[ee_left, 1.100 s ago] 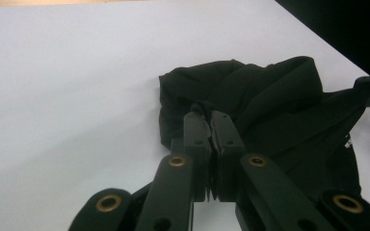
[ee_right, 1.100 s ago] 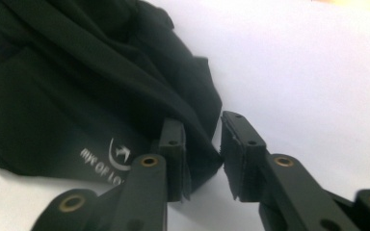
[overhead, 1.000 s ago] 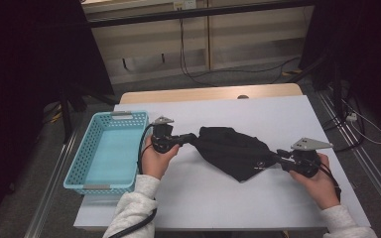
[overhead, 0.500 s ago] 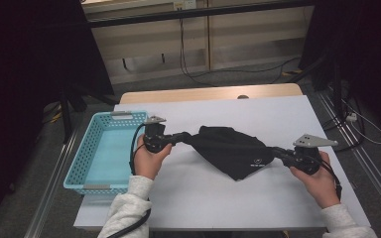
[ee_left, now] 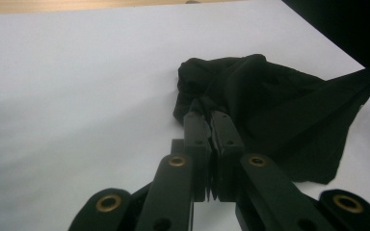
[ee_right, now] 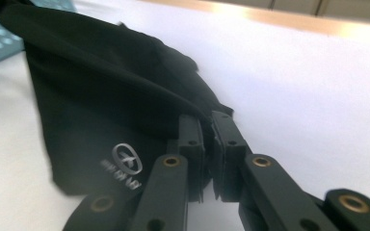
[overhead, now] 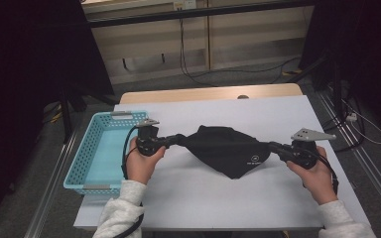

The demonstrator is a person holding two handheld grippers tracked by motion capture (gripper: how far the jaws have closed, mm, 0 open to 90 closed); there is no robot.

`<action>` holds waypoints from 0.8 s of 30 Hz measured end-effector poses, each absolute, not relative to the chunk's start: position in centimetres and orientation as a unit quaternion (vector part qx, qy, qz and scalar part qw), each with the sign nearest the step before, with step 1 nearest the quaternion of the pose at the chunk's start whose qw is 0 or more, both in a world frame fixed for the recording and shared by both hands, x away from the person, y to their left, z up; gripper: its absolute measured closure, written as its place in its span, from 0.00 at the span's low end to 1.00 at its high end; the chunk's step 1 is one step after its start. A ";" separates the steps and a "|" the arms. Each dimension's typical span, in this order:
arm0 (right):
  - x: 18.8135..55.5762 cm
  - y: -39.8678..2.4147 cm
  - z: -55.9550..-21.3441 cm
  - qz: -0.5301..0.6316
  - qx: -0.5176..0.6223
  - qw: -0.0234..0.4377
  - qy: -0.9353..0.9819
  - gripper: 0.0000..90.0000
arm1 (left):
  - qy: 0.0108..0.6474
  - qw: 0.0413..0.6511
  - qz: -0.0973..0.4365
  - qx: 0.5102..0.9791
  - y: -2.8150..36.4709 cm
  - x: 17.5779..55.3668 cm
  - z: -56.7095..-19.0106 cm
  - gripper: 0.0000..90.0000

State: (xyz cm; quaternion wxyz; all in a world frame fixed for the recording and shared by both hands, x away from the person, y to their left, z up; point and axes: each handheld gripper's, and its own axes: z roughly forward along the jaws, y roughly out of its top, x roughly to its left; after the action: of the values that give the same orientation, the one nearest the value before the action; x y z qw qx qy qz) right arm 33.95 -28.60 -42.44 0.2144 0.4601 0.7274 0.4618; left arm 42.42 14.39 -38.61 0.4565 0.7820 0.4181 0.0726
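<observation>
Pulled further apart since a second ago, left tongs (overhead: 177, 139) and right tongs (overhead: 273, 146) each clamped on an end of black fabric garment with small white logo (overhead: 225, 151), stretched taut just above white bench (overhead: 188, 198); right jaws just closed. Beyond left, light blue plastic basket (overhead: 87, 166).

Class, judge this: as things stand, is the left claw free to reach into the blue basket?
Probably not yet: the left claw is shut on the black cloth, though the blue basket sits close beside it.
</observation>
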 end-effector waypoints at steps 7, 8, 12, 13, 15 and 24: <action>36.3 -28.6 -44.5 0.423 0.495 0.200 0.732 0.93 | 0.442 0.441 0.057 0.779 13.1 44.5 -40.5 0.97; 36.6 -28.5 -45.0 0.407 0.497 0.202 0.739 0.93 | 0.443 0.440 0.054 0.779 13.0 44.7 -40.9 0.96; 36.9 -28.4 -45.3 0.395 0.499 0.201 0.745 0.93 | 0.443 0.449 0.048 0.775 12.8 45.0 -41.3 0.96; 36.9 -28.4 -45.3 0.392 0.499 0.203 0.745 0.93 | 0.441 0.452 0.048 0.774 12.8 45.0 -41.3 0.95; 36.9 -28.6 -45.3 0.394 0.504 0.200 0.742 0.93 | 0.432 0.461 0.066 0.772 12.9 44.9 -41.2 0.89; 36.0 -29.5 -45.5 0.378 0.515 0.214 0.739 0.93 | 0.418 0.485 0.091 0.763 13.1 44.0 -40.6 0.36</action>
State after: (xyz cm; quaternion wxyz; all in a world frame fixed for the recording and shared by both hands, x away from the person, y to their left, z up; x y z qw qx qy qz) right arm 36.02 -29.51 -45.49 0.2136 0.5149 0.7393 0.3777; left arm 43.95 13.12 -40.58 0.4852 0.7627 0.4179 0.0910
